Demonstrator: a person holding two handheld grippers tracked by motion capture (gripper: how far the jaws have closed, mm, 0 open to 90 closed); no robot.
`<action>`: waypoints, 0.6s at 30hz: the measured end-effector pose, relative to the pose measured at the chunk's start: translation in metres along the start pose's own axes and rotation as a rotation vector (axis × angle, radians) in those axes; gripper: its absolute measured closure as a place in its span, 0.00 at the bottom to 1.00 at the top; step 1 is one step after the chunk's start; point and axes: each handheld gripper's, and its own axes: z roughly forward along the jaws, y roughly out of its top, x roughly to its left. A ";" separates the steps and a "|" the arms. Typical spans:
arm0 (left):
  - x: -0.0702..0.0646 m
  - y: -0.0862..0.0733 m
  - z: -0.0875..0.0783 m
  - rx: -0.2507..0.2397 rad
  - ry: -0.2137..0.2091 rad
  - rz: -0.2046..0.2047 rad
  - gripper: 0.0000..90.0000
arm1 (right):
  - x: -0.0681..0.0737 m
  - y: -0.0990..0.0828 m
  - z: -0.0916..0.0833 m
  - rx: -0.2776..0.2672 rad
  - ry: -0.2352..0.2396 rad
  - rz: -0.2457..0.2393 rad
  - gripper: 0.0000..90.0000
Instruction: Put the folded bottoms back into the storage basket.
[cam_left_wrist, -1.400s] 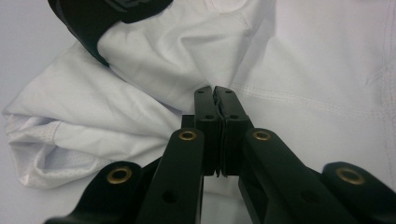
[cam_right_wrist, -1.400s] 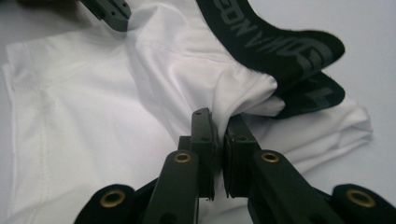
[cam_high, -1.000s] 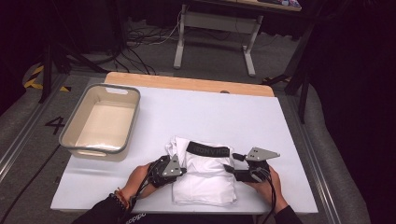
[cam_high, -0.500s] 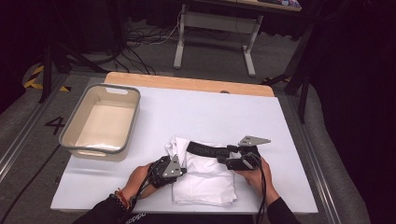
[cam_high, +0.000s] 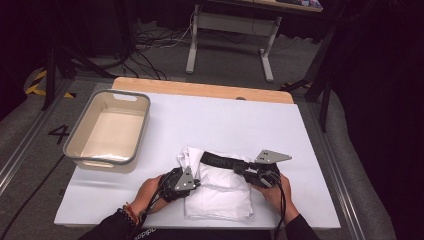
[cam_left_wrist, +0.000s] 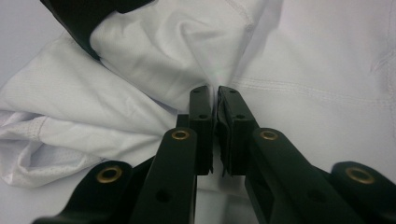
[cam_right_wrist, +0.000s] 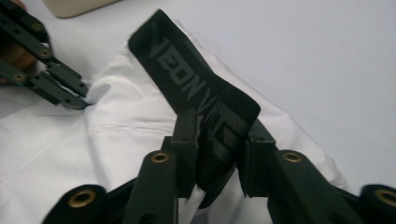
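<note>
Black waistband (cam_right_wrist: 196, 88) runs left to right across the far edge of the white garment (cam_high: 222, 187) at the table's near side. Right gripper (cam_right_wrist: 217, 154), whose jaws have just been closing, clamps the band's right end; left gripper (cam_left_wrist: 215, 100) pinches the cloth at the garment's left edge.

Left tool (cam_left_wrist: 215, 100): two flat black jaws, each hinged on paired black link bars fastened with brass-coloured rivets; its body in the high view is black with a small grey three-cornered plate on top. Right tool (cam_right_wrist: 219, 140): the same black jaws, link bars and brass rivets, with a larger grey three-cornered plate and a black cable trailing from it. Left hand (cam_high: 150, 192): a beaded bracelet at the wrist and a dark sleeve with white lettering. Right hand (cam_high: 277, 197): a dark sleeve.
</note>
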 end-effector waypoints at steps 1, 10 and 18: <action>0.000 0.000 0.000 0.000 0.000 0.000 0.89 | 0.000 0.000 0.000 0.000 0.000 0.000 0.83; 0.015 -0.001 -0.011 -0.085 -0.021 -0.121 0.77 | 0.026 -0.001 -0.014 -0.030 0.072 -0.118 0.88; 0.031 0.006 -0.012 -0.126 0.073 -0.162 0.71 | 0.055 -0.015 -0.025 -0.021 0.117 -0.265 0.88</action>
